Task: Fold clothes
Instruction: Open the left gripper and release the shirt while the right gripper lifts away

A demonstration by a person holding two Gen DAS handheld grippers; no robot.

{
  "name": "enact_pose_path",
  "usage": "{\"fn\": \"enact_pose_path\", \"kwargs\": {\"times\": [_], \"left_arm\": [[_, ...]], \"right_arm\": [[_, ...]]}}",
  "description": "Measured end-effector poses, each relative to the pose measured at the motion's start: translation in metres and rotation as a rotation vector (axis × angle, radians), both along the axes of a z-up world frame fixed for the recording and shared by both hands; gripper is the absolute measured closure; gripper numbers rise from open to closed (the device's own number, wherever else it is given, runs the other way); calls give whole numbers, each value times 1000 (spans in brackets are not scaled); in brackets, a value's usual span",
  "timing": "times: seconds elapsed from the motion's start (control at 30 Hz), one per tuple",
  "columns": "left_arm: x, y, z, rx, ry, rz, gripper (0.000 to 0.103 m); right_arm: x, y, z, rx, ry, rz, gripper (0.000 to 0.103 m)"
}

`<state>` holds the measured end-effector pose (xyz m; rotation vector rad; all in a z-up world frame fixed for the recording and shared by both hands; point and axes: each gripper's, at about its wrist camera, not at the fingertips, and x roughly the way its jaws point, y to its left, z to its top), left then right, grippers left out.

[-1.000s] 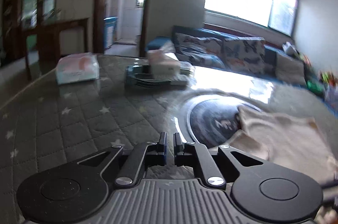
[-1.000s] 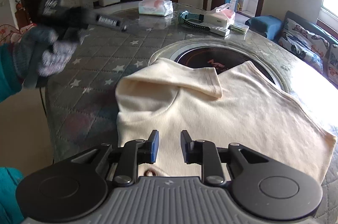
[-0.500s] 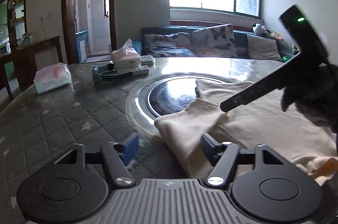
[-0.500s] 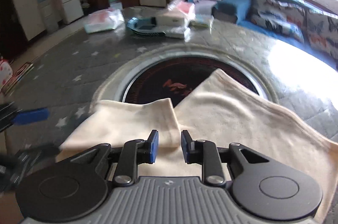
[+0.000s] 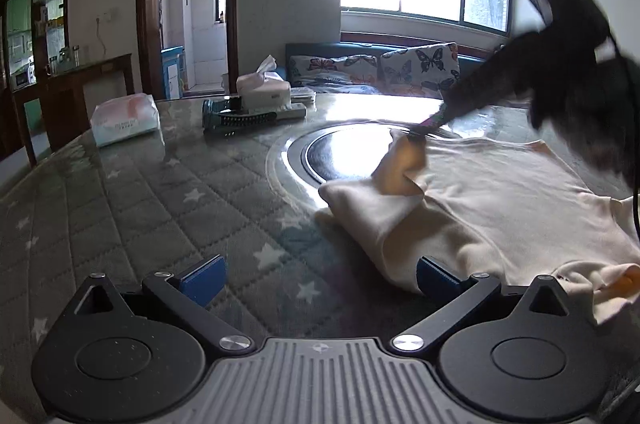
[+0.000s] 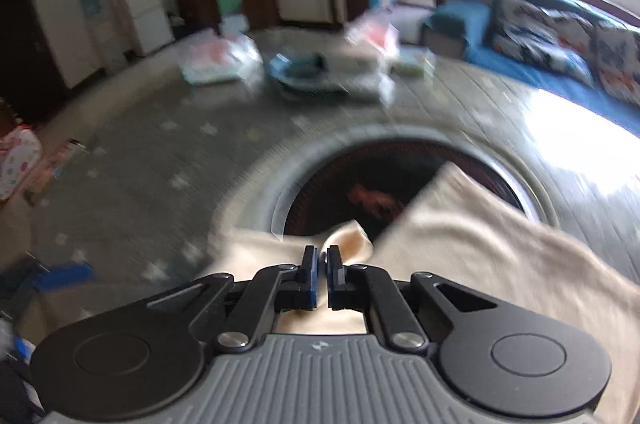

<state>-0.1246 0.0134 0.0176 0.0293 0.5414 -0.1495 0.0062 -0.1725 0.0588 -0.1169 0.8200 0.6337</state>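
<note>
A cream shirt (image 5: 500, 192) lies spread on the star-patterned table (image 5: 120, 216), partly over a round black cooktop (image 5: 344, 152). My left gripper (image 5: 320, 276) is low over the cloth with its jaws opening wide. The shirt's folded left edge lies just inside its right pad (image 5: 434, 278), and nothing is gripped. In the left wrist view my right gripper (image 5: 420, 134) comes in from the upper right, shut on the tip of the sleeve (image 5: 400, 168), which hangs lifted off the shirt. The right wrist view is blurred. It shows that gripper (image 6: 323, 256) shut, with the sleeve (image 6: 352, 240) at its tips and the shirt (image 6: 480, 256) beyond.
At the far side of the table are a soft tissue pack (image 5: 124, 120), a tissue box (image 5: 262, 90) and a dark teal tray (image 5: 240, 120). A blue sofa with butterfly cushions (image 5: 372, 72) stands behind, under bright windows. The table's rounded edge runs along the left.
My left gripper went from shut to wide open and swung from the bare table toward the shirt's left edge. My right gripper closed on the sleeve tip and lifted it.
</note>
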Motion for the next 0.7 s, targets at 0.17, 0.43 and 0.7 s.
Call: {"fn": "enact_pose_path", "kwargs": {"times": [0.17,0.43,0.7], "left_arm": [[-10,-2,-2,5,0,11,0],[-24,9,-2,2,0,74,0],[-27,17,-1,4,3,122,0]], "right_arm": [[-6,40,34,42,-54,115,99],[-14,119,49,50,-76,273,99],[-30,176,36,98,-21,370,99]]}}
